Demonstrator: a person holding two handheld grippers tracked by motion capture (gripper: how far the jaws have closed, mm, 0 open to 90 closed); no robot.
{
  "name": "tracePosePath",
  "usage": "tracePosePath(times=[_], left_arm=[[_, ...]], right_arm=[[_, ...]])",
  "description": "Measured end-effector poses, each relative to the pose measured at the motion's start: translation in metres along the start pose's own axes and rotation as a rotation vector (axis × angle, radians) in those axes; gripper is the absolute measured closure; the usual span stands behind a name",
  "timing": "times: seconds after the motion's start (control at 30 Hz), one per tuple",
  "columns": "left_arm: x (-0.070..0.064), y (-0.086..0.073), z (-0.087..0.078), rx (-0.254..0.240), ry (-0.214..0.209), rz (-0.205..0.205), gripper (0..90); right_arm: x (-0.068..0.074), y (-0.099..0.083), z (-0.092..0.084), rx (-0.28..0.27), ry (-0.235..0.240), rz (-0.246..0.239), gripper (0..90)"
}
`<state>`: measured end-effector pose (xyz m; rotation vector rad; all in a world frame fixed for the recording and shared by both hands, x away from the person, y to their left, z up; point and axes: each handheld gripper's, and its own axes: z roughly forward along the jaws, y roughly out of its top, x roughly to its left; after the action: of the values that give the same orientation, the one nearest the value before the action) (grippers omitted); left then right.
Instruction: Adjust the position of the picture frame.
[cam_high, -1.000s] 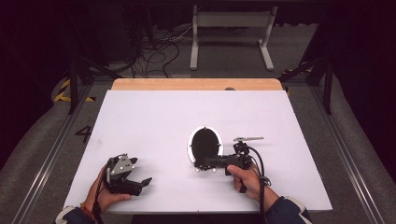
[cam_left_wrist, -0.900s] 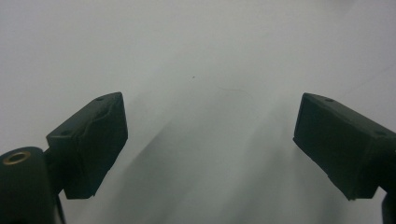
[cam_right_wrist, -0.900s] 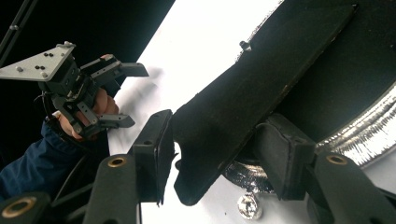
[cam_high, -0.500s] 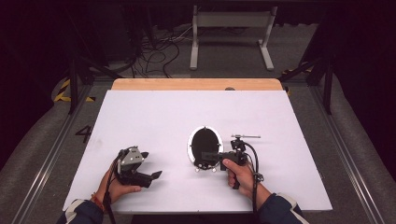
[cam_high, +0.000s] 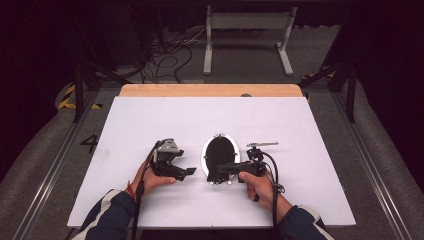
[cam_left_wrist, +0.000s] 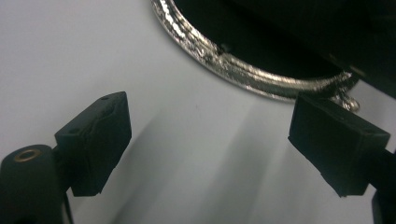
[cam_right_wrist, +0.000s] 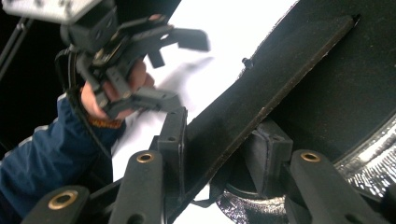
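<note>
a white table (cam_high: 150, 120) with a bare wooden strip (cam_high: 210, 90) along its far edge carries an oval silver-rimmed frame (cam_high: 205, 150) near the front middle.

Both grippers are black throughout: the left gripper (cam_high: 186, 172) carries a grey three-cornered plate (cam_high: 168, 147) on top; the right gripper (cam_high: 216, 171) trails a black cable (cam_high: 274, 192) back along the forearm; each jaw ends in a blocky black pad (cam_left_wrist: 95, 140) on an arm fixed with a brass-ringed screw (cam_left_wrist: 27, 155); the person wears dark blue sleeves (cam_high: 107, 218) with pale stripes; an orange band (cam_right_wrist: 100, 122) circles the left wrist.
</note>
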<state>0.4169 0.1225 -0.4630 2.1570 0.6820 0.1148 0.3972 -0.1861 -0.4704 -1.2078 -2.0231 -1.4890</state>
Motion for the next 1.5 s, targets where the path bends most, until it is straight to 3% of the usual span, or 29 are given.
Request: tracePosePath(times=[0.3,0.33,0.47,0.53,0.63,0.97,1.1,1.23,1.5], left_arm=[[0.007,0.011,0.016,-0.008,-0.061,-0.038,16.9],[0.008,0.012,0.017,-0.017,-0.075,-0.051,18.2],[0.009,0.014,0.019,-0.019,-0.103,-0.037,19.6],[0.01,0.013,0.017,-0.055,-0.146,-0.083,21.8],[0.012,0.014,0.016,-0.059,-0.163,-0.077,22.3],[0.007,0.021,0.021,-0.101,-0.236,-0.081,30.2],[0.007,0.022,0.019,-0.104,-0.238,-0.087,30.7],[0.006,0.023,0.014,-0.123,-0.233,-0.069,32.5],[0.003,0.027,-0.002,-0.218,-0.227,-0.042,46.0]], right_arm=[[0.003,0.001,-0.003,0.022,0.021,-0.083,64.5],[0.003,0.0,-0.004,0.022,0.024,-0.097,64.6],[0.005,-0.001,-0.004,0.021,0.035,-0.156,65.6],[0.007,0.0,-0.005,0.028,0.038,-0.193,67.1],[0.01,-0.001,-0.005,0.029,0.045,-0.237,68.2],[0.012,-0.001,-0.006,0.036,0.051,-0.262,68.7],[0.012,-0.001,-0.006,0.034,0.052,-0.262,68.8],[0.013,-0.001,-0.007,0.04,0.048,-0.264,69.9],[0.013,-0.002,-0.01,0.044,0.025,-0.266,72.9]])
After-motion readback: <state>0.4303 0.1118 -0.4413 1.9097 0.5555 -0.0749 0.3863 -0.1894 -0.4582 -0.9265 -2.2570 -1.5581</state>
